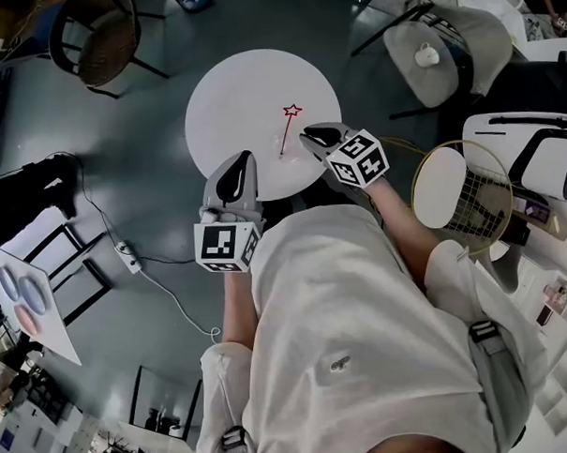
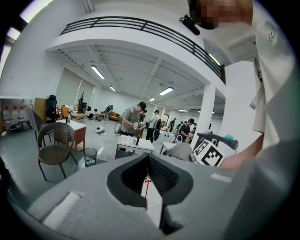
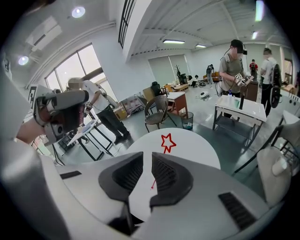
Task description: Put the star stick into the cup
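The star stick (image 1: 287,131), a thin red stick with an outlined red star at its far end, lies flat on the round white table (image 1: 240,91). No cup shows in any view. My left gripper (image 1: 243,159) hovers at the table's near edge, left of the stick, its jaws meeting at the tips and holding nothing. My right gripper (image 1: 308,133) sits just right of the stick's near end, jaws a narrow slit apart and empty. In the right gripper view the star (image 3: 166,142) lies ahead beyond the jaws. A bit of the stick (image 2: 146,185) shows through the left jaws.
A wicker chair (image 1: 102,36) stands far left of the table and a white chair (image 1: 440,50) far right. A badminton racket (image 1: 465,199) lies at the right. A power strip and cable (image 1: 127,256) run over the floor on the left. People stand in the background.
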A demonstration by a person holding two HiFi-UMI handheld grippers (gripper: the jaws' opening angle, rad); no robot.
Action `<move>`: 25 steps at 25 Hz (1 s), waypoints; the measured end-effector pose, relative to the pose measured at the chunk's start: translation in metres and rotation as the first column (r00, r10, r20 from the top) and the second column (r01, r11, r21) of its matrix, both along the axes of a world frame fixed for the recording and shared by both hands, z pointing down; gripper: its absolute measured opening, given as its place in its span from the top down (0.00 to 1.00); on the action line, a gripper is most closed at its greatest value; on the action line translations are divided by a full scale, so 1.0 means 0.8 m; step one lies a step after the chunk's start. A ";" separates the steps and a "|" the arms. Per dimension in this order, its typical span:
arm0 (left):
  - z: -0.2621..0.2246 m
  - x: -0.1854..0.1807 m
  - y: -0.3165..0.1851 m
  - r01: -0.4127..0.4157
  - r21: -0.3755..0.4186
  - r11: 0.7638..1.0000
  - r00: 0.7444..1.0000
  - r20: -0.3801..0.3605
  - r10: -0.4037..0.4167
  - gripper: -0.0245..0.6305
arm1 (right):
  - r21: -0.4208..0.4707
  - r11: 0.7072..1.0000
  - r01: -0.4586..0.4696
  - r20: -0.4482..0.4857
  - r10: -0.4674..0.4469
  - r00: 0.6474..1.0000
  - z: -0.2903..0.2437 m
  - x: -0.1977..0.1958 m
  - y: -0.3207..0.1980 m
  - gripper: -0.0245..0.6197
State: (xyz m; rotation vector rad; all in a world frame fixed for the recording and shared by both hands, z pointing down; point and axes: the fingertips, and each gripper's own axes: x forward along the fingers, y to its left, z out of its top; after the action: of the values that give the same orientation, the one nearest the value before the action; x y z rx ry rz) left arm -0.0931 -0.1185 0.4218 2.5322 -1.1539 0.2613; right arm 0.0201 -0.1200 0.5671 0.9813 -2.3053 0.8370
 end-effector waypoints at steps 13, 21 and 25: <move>0.001 -0.001 0.016 -0.127 -0.009 0.992 0.992 -0.020 0.126 0.95 | 0.115 0.984 -0.135 0.080 0.127 0.989 -0.073 -0.022 0.017 0.95; 0.032 -0.001 0.048 -0.258 -0.052 0.965 0.966 0.008 0.259 0.95 | 0.157 0.958 -0.241 0.155 0.217 0.964 -0.087 -0.033 0.057 0.95; 0.029 0.008 0.064 -0.286 -0.035 0.958 0.958 0.015 0.287 0.95 | 0.167 0.951 -0.261 0.187 0.229 0.955 -0.088 -0.031 0.082 0.95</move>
State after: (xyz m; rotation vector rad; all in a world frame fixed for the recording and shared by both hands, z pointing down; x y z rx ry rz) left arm -0.0869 -0.0674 0.4452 2.6679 -0.7776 0.3739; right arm -0.0048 -0.0541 0.4964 1.3520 -2.4735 0.8336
